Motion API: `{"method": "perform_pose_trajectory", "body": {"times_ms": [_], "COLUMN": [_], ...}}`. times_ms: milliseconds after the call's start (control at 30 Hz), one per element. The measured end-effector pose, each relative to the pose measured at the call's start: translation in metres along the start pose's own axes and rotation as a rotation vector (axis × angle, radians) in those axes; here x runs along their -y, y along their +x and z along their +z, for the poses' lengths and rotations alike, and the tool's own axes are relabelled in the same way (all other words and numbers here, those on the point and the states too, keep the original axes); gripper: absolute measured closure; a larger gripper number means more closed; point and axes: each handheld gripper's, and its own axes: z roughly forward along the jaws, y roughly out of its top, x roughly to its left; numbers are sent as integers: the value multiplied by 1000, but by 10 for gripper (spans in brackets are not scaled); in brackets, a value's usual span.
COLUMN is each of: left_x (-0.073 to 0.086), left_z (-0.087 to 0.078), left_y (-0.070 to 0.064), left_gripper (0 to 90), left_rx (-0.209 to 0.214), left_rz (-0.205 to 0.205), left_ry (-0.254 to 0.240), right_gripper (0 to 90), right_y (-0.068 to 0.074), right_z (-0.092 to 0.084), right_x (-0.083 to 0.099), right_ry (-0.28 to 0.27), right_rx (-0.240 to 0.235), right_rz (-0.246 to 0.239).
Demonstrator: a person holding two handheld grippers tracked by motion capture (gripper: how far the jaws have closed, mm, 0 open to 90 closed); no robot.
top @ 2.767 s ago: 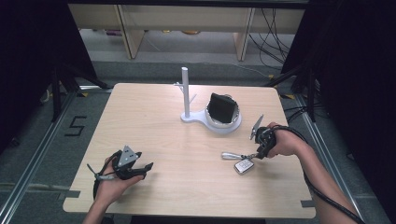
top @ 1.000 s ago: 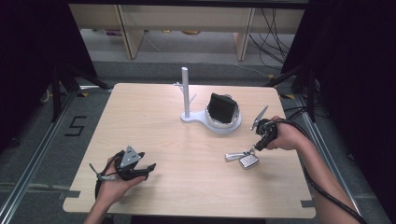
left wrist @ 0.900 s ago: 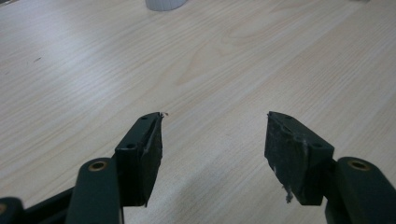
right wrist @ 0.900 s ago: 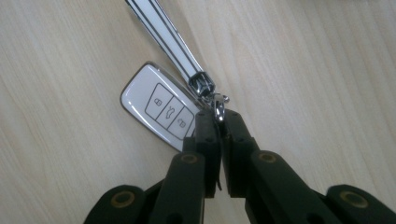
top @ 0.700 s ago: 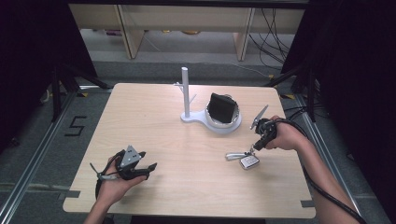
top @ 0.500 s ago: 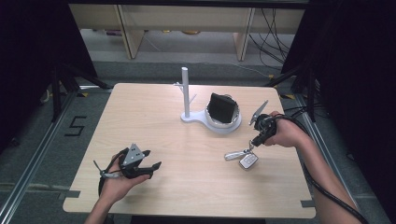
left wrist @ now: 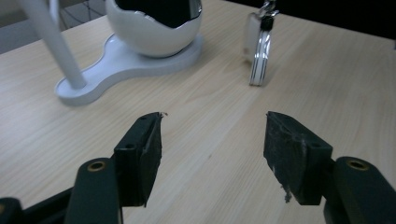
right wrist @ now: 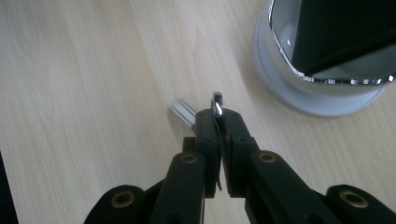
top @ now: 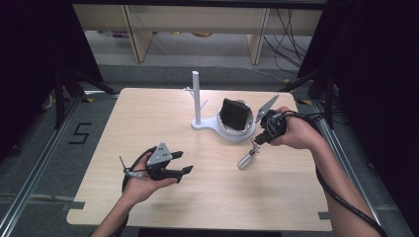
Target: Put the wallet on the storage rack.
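The small metal keyring tag (top: 245,159) now hangs clear of the table (top: 148,113), lifted by its ring in the right tongs (top: 257,144), where a moment earlier it lay flat on the wood beside the white stand (top: 232,129). The lift suggests the job in hand is to carry the tag to that stand, probably to hook it on the pegged post (top: 196,96) or drop it by the cup that holds a black block (top: 233,114).

The right gripper view shows the tongs pinched shut on the thin ring (right wrist: 216,105), the silver tag (right wrist: 181,113) dangling just under the jaw tips, near the stand's rim (right wrist: 275,70). The right hand (top: 296,133) has risen and is angled down and inward, wrist bent, forearm along the table's right edge.

The left tongs (top: 183,170) have shifted toward the centre and stand wide apart, gripping nothing; the left gripper view looks between them at the hanging tag (left wrist: 258,46) and the stand's base (left wrist: 116,65). The left hand (top: 146,180) cradles its gripper palm-up, low over the near part of the table. Whether the tag's lower edge brushes the wood is hard to judge from above.
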Motion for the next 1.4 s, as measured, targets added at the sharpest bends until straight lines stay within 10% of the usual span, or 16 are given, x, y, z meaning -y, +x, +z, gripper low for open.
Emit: {"method": "perform_pose_trajectory", "body": {"times_ms": [767, 1400], "left_x": [-62, -66], "left_z": [46, 65], "left_y": [-3, 0], "left_gripper": [537, 744], "left_rx": [79, 195], "left_rz": [77, -1], "left_ry": [-133, -184], "right_gripper": [875, 875], "right_y": [38, 45], "right_z": [-17, -13], "right_x": [-77, -83], "right_ry": [-139, -163], "right_rx": [-37, -67], "right_rz": [-126, -149]}}
